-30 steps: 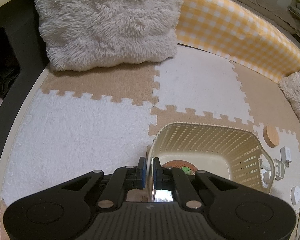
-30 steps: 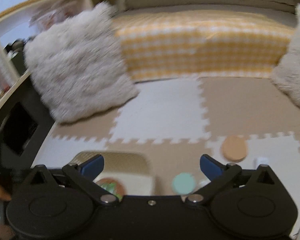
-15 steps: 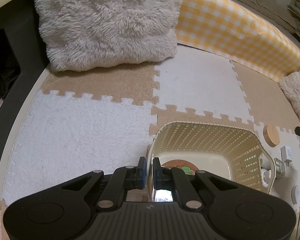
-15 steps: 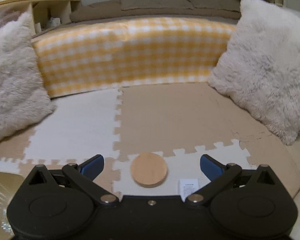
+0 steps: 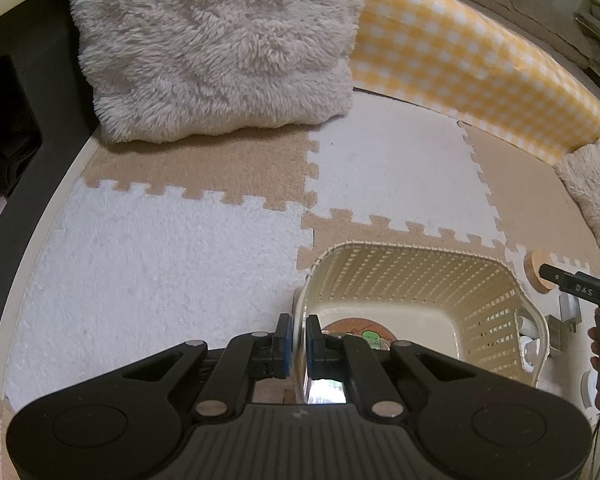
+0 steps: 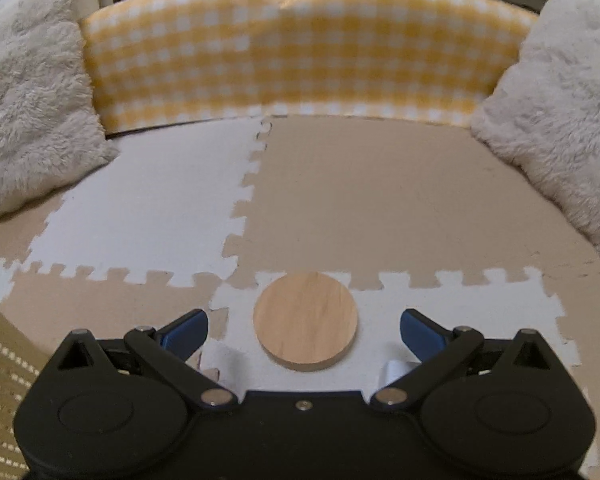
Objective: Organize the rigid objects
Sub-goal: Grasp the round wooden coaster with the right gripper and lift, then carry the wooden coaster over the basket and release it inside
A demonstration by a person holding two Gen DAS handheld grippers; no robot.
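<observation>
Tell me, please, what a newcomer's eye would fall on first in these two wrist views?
Probably the round wooden disc, lying flat on a white mat tile, centred between the wide-open fingers of the right gripper. Next, the cream slatted basket on the mat, its near rim pinched by the shut left gripper. Behind both, the yellow gingham cushion sits between fluffy white pillows.

Cream basket (image 5: 420, 276) with a perforated lattice wall, holding a brown coaster (image 5: 354, 326) printed with a green figure. Floor mat (image 6: 380, 200) of interlocking tan and white tiles with toothed edges. Pale wood-grain disc (image 6: 305, 326). Yellow-and-white gingham cushion (image 6: 300, 52). Off-white shaggy pillows (image 5: 216, 48). Black grippers with blue pads (image 6: 184, 330).
</observation>
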